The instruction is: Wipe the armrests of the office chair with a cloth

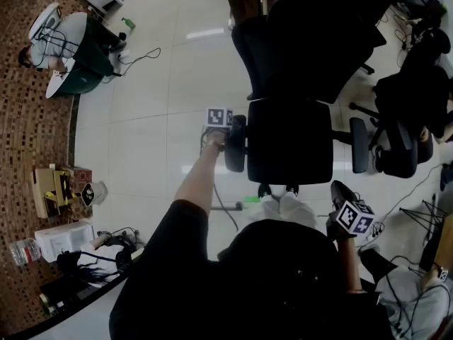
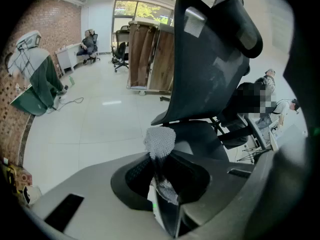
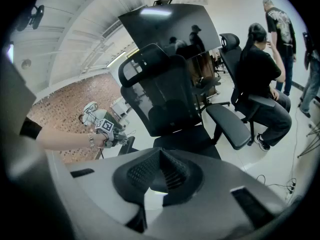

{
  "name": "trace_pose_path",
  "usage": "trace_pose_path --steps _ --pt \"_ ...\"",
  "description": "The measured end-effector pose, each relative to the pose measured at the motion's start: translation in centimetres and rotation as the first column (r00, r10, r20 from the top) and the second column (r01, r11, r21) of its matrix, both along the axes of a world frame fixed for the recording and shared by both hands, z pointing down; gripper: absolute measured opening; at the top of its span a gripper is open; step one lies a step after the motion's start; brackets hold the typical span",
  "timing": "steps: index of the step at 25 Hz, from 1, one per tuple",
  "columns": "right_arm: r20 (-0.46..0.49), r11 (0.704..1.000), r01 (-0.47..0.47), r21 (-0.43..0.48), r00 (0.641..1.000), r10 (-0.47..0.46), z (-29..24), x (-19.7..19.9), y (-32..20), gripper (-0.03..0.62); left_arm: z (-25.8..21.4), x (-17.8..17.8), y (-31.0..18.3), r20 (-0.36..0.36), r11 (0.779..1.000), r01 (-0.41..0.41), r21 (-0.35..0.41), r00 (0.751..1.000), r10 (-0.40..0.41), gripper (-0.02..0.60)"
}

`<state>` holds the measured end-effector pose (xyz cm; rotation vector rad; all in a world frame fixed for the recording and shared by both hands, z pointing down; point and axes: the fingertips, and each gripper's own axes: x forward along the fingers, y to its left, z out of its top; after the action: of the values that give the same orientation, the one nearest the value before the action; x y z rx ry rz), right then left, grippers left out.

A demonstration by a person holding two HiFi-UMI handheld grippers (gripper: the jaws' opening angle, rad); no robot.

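Note:
A black office chair (image 1: 290, 144) stands in front of me, with its left armrest (image 1: 235, 144) and right armrest (image 1: 359, 145) out to the sides. My left gripper (image 1: 221, 134) sits right beside the left armrest and is shut on a white mesh cloth (image 2: 160, 140), which sticks up from between the jaws. In the left gripper view the chair's back (image 2: 210, 69) fills the right side. My right gripper (image 1: 340, 191) hangs low, near the seat's front right corner and apart from it. It is shut with nothing in it (image 3: 161, 170).
A second black chair (image 1: 396, 144) with a seated person (image 3: 260, 69) stands close on the right. Cables (image 1: 226, 214) trail over the white tiles. Boxes (image 1: 56, 190) and clutter line the patterned carpet on the left. A wooden partition (image 2: 150, 59) stands behind.

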<state>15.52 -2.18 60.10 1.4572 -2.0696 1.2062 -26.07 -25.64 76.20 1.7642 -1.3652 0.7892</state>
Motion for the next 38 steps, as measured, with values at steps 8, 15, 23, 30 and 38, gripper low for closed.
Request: trace_pose_path --steps 8,15,23,30,38 --pt "-0.001 0.997 0.07 -0.018 0.998 -0.07 1.3 0.1 -1.3 0.008 0.3 2.1 3.7 -0.039 0.999 -0.011 0.048 0.999 0.013 0.044" --pt "0.039 0.978 0.206 -0.013 0.978 -0.205 1.6 -3.9 -3.5 0.008 1.0 5.0 13.3 -0.014 1.0 -0.025 -0.003 1.0 0.025 0.046" --pt "0.051 0.958 0.286 0.002 0.957 -0.286 1.6 -6.3 -5.1 0.008 -0.2 8.0 22.5 -0.03 0.997 0.075 0.035 0.997 -0.074 0.048" --pt "0.046 0.961 0.275 -0.015 0.961 -0.274 1.8 -6.3 -4.5 0.008 -6.8 6.7 9.6 0.023 0.977 -0.021 0.213 1.0 0.016 0.048" --pt "0.004 0.99 0.137 -0.036 0.991 -0.137 1.5 -1.4 -2.5 0.008 -1.9 6.0 1.9 0.05 0.996 -0.084 0.024 0.995 0.083 0.048"
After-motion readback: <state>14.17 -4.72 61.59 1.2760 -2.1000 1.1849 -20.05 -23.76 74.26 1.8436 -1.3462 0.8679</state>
